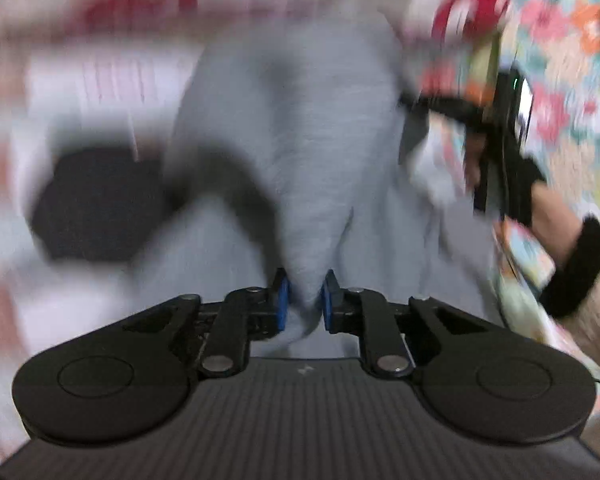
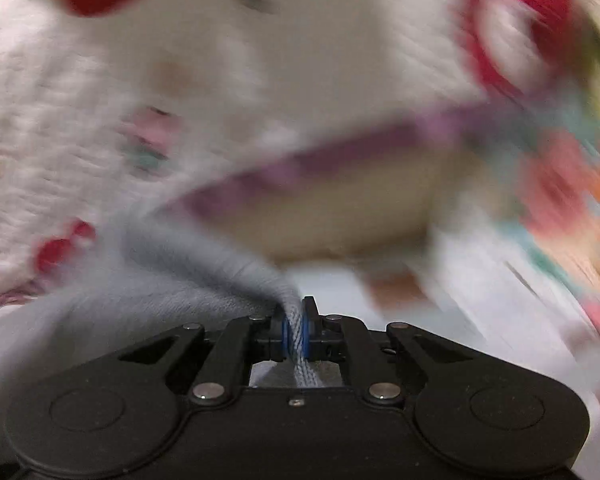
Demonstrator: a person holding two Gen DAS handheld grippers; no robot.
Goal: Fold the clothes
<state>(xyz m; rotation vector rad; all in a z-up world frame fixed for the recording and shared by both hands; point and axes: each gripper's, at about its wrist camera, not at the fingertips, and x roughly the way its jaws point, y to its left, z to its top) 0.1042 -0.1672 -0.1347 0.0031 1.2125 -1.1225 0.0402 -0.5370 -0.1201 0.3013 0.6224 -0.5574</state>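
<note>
Evidently a grey garment [image 1: 292,128] is held off the patterned bedding [image 2: 60,120], a bunched fold being clamped in the left gripper [image 1: 303,300] and a ribbed edge pinched tight in the right gripper [image 2: 296,332], probably so it can be spread for folding; both views are blurred

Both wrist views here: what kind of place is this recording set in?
Probably a home, perhaps a bedroom; blur prevents certainty. A white quilted blanket with red shapes lies behind the grey garment, and floral fabric fills the right side. Both grippers pinch the garment.
</note>
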